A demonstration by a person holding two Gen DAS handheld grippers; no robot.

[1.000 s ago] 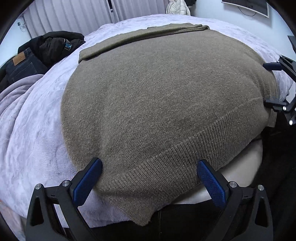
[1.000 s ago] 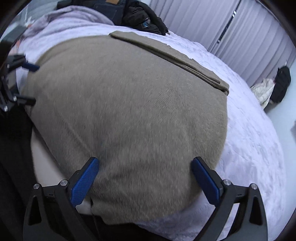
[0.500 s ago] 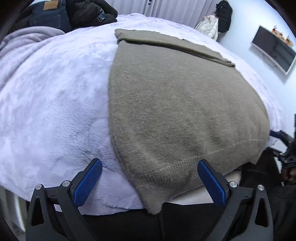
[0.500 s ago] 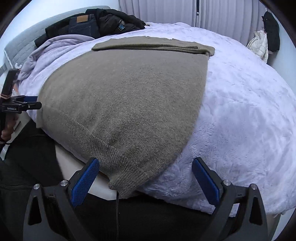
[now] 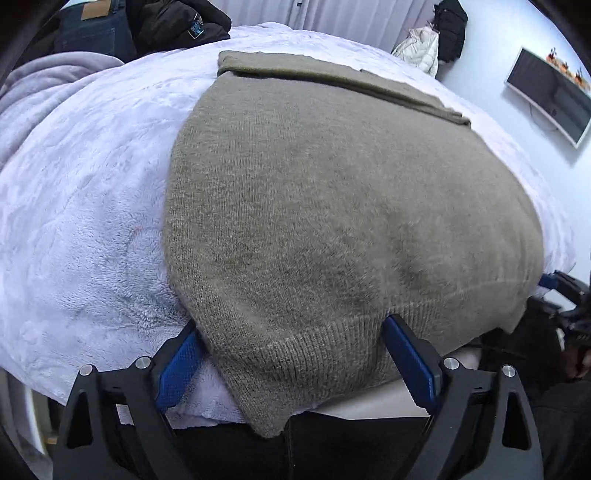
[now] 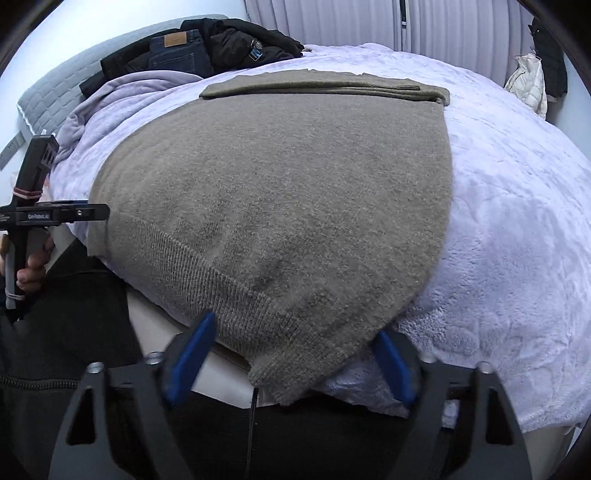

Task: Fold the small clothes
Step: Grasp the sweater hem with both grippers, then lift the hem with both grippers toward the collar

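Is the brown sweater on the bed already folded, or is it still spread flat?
Mostly spread: the sweater body lies flat on the blanket; only its far end looks folded over in a narrow band.

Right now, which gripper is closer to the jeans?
Left. Left gripper, jaws closing around the sweater's hem corner, is on the jeans' side; right gripper, also closing around the opposite corner, is farther.

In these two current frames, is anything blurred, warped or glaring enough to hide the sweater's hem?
Left wrist view: sharp, even soft light, no glare; fisheye bulges the sweater and bed, and the ribbed hem reads clearly between the closing left tool. Right wrist view: the right tool is motion-smeared as it closes around the hem corner; the knit stays legible, corners vignetted.
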